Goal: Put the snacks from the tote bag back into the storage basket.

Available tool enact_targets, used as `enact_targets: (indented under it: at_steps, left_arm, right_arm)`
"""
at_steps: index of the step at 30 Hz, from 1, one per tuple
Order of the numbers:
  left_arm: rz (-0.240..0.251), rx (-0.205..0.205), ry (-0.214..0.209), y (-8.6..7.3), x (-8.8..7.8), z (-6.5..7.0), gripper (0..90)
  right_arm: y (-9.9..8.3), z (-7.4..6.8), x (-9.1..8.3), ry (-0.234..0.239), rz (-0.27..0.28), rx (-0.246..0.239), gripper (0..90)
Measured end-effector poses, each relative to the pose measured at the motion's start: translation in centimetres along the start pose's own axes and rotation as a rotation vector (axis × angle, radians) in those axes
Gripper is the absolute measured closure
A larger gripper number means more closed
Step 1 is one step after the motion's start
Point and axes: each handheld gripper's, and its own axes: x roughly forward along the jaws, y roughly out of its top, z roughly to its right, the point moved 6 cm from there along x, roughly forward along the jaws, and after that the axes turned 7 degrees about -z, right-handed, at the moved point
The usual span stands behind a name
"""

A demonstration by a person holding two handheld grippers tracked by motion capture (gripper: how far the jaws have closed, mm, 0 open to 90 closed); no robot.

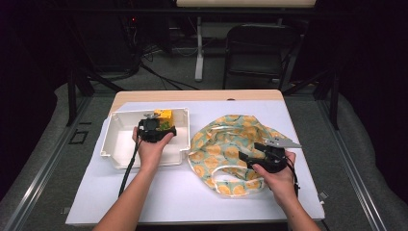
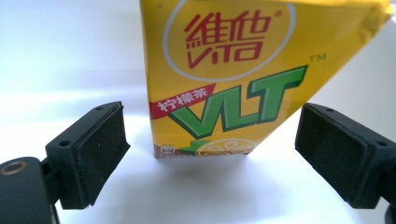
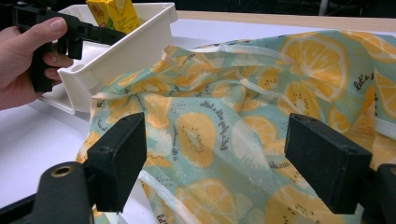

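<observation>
One yellow drink carton (image 2: 224, 79) stands in one white bin (image 1: 115, 144), free between the open left tongs (image 2: 210, 154). Right tongs (image 3: 215, 163), also open, hover over one lemon-print bag (image 3: 243, 116), apparently untouched.

Both forearms are bare, with no sleeves or gloves. The left gripper (image 1: 155, 129) is a chunky black block with a black cable (image 1: 128, 166) trailing back beneath the forearm. Its two jaws are black, each faced with a rough dark pad (image 2: 100, 151) and dotted with small screw holes. The right gripper (image 1: 260, 155) is black too, topped by a grey three-cornered plate (image 1: 283, 142); a brass-ringed hole (image 3: 61, 171) sits near its left jaw.
</observation>
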Motion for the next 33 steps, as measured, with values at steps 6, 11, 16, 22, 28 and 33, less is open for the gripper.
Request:
enact_targets:
  at_steps: [6,11,16,22,28,33]
  left_arm:
    - [0.017,0.008,-0.012,-0.4,-0.8,0.0,9.3]
    - [0.026,0.015,-0.026,-0.9,-1.4,0.0,10.3]
    - [0.042,0.030,-0.039,-1.2,-2.2,0.3,11.0]
    - [0.055,0.057,-0.063,-1.9,-3.2,0.9,11.1]
    - [0.064,0.081,-0.082,-2.7,-4.4,1.3,11.1]
    - [0.062,0.097,-0.118,-3.7,-5.6,1.6,11.0]
  right_arm:
    - [0.0,0.1,0.0,-0.005,-0.003,0.000,20.3]
    - [0.0,0.1,0.0,-0.006,-0.005,-0.002,20.3]
    - [0.0,0.1,0.0,-0.008,-0.003,-0.003,20.3]
    - [0.0,0.1,0.0,-0.009,-0.003,-0.004,20.3]
    - [0.0,0.1,0.0,-0.010,0.001,-0.002,19.5]
    - [0.1,0.1,-0.1,-0.014,0.013,0.003,19.1]
